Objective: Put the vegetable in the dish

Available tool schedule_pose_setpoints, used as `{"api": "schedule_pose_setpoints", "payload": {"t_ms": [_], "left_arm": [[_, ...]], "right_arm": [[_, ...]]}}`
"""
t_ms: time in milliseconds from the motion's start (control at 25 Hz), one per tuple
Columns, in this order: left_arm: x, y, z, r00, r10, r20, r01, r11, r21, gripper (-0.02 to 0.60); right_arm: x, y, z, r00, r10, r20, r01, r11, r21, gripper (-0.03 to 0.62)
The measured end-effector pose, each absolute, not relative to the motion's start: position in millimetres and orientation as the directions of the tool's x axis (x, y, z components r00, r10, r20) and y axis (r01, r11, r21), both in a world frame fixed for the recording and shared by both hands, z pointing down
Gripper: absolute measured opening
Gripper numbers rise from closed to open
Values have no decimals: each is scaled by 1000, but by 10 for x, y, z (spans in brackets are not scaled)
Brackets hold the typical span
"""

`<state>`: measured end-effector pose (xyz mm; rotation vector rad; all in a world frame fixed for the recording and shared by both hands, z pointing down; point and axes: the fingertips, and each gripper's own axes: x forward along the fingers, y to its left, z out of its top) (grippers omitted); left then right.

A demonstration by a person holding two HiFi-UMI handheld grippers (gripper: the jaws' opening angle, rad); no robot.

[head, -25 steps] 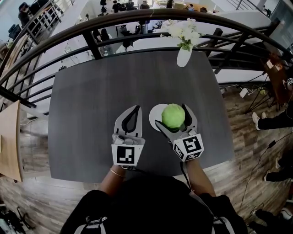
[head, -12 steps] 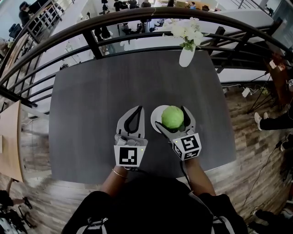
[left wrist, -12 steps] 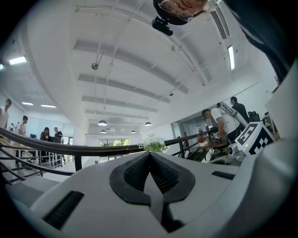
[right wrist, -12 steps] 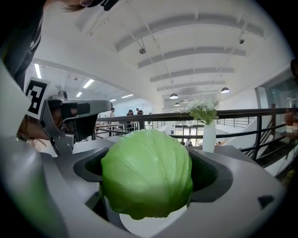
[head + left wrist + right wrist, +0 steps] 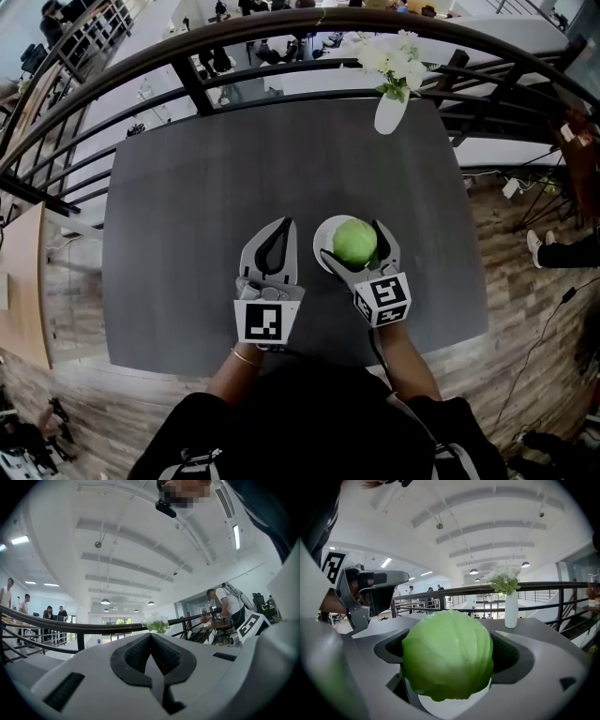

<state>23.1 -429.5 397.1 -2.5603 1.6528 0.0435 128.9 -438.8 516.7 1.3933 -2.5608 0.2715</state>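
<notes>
One round cabbage (image 5: 355,241) pinched mid-girth in right gripper (image 5: 353,242) jaws over the dish (image 5: 322,242) — likely light, smooth, rollable — left gripper (image 5: 283,223) jaws closed, empty

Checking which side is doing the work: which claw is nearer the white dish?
Right. The right claw grips the cabbage directly above the white dish; the left claw, shut and empty, sits apart to the dish's left.
</notes>
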Motion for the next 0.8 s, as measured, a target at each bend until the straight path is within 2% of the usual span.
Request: {"api": "schedule_pose_setpoints", "payload": {"t_ms": [800], "left_arm": [[169, -4386, 4107, 406, -913, -44, -914, -403, -50, 5]], "right_arm": [[1258, -4526, 5752, -507, -768, 392, -847, 529, -60, 517]]}}
